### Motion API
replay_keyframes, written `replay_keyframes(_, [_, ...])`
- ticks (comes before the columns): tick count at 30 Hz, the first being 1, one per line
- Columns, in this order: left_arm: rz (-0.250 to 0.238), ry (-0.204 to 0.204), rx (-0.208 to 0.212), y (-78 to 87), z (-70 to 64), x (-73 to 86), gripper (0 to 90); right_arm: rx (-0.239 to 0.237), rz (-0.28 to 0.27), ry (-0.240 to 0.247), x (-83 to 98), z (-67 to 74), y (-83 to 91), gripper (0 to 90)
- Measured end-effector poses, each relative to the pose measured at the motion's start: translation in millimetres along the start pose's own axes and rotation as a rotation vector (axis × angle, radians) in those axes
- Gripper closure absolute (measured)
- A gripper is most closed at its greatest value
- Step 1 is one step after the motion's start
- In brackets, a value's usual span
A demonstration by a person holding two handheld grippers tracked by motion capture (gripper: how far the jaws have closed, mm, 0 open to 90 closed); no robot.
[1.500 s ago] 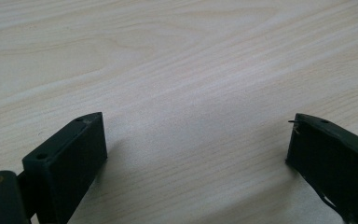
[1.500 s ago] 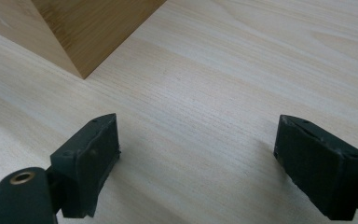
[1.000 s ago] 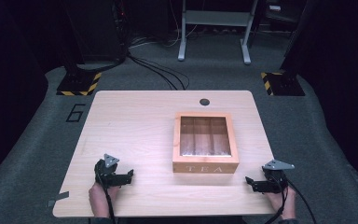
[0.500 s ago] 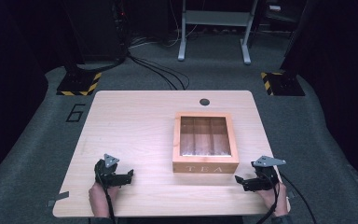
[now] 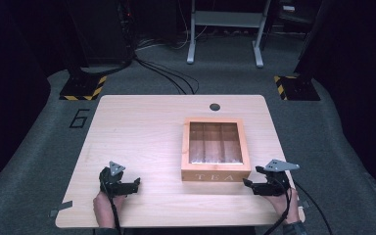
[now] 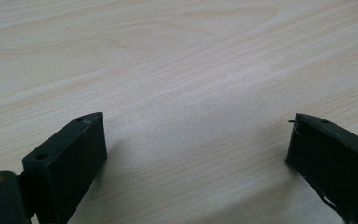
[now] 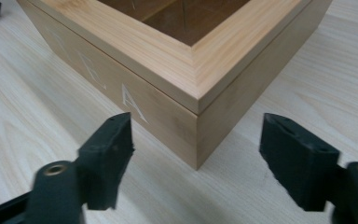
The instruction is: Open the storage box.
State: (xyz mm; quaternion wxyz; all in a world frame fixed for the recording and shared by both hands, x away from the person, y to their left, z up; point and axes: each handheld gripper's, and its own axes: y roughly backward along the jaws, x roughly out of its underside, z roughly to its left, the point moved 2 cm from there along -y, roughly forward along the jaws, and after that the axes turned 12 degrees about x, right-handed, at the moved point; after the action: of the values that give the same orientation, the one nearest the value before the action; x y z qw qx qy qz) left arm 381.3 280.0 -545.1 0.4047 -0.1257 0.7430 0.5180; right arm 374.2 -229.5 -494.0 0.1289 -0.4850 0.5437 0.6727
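Note:
A wooden tea box [image 5: 215, 174] with a glass lid and the word TEA on its front stands right of the table's middle. My right gripper [image 5: 252, 176] hovers just off the box's front right corner [image 7: 196, 100]. Its jaws have just been closing and stand open, with the corner between them but untouched. My left gripper [image 5: 131, 185] rests low over the bare wood at the front left, and its jaws [image 6: 196, 140] are open with nothing between them. A hand holds each gripper from the near edge.
A round black hole [image 5: 214, 106] sits near the far edge of the light wooden table [image 5: 142, 127]. Beyond the table lie cables [image 5: 166, 73], a metal stand [image 5: 225, 19] and yellow-black striped bases [image 5: 83, 87]. A 6 [image 5: 80, 118] is marked on the floor.
My right gripper has moved left from the table's right edge to the box's front right corner and risen a little. The left gripper has stayed put.

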Motion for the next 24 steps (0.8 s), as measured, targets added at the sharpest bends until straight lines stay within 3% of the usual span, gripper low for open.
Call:
replay_keyframes(4, [0.000,0.000,0.000,0.0,0.0,0.0,4.5,-0.022,-0.012,-0.014,-1.8,0.6,1.8,41.9])
replay_keyframes(8, [0.001,-0.001,0.000,0.0,0.0,0.0,4.4,-0.009,-0.025,-0.026,-1.2,1.6,3.2,56.8])
replay_keyframes(16, [0.000,0.000,0.000,0.0,0.0,0.0,4.4,-0.004,-0.034,-0.023,0.6,1.0,5.8,71.0])
replay_keyframes(24, [0.001,0.000,0.000,0.0,0.0,0.0,4.5,0.011,-0.062,-0.001,2.1,0.6,8.6,78.7])
